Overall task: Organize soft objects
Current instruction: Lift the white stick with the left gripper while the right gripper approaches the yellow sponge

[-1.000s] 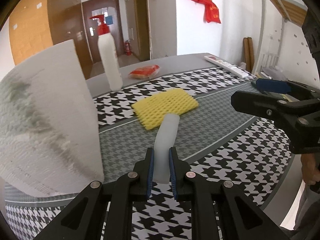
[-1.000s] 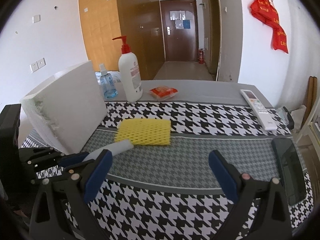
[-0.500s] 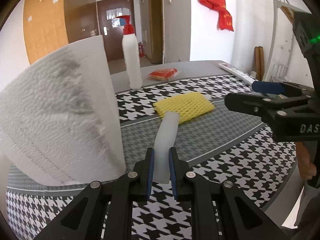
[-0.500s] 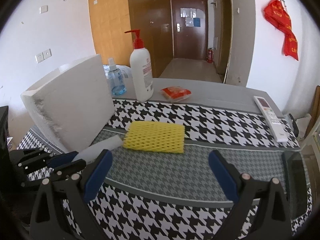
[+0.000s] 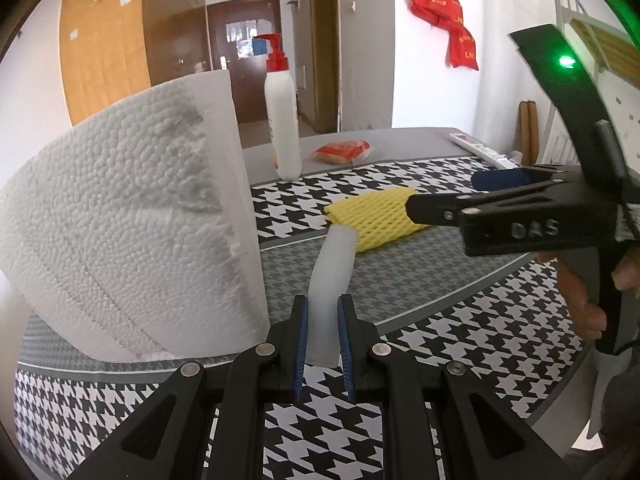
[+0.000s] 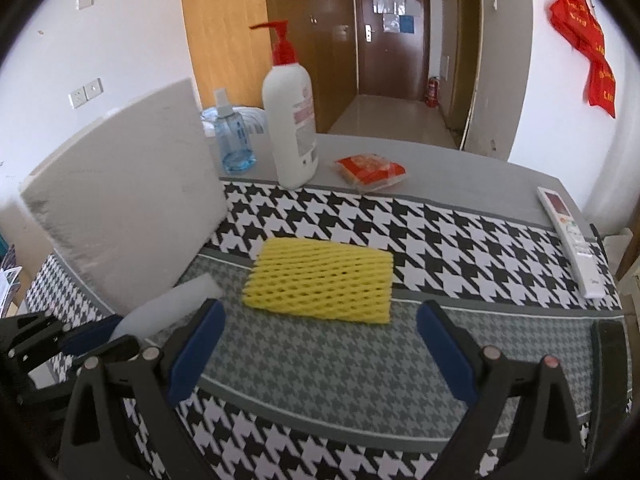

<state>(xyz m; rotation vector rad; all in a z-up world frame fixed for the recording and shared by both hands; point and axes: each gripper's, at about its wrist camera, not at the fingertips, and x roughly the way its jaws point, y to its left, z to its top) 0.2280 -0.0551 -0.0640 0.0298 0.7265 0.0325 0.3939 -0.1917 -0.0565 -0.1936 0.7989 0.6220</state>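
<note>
The left gripper (image 5: 323, 344) is clamped narrowly on one white foam tube (image 5: 334, 276), whose far end nearly reaches the single yellow foam net (image 6: 320, 280). The right gripper (image 6: 318, 344) gapes wide and holds nothing, just before the net. Left of the net leans one white foam block (image 6: 124, 216); behind it stand one pump bottle (image 6: 290, 120) and one blue spray bottle (image 6: 232, 136).

Foam net (image 6: 320, 280) at frame centre on tablecloth (image 6: 440, 232); foam block (image 6: 120, 208) left; pump bottle (image 6: 290, 120) behind; remote (image 6: 568, 240) far right.
</note>
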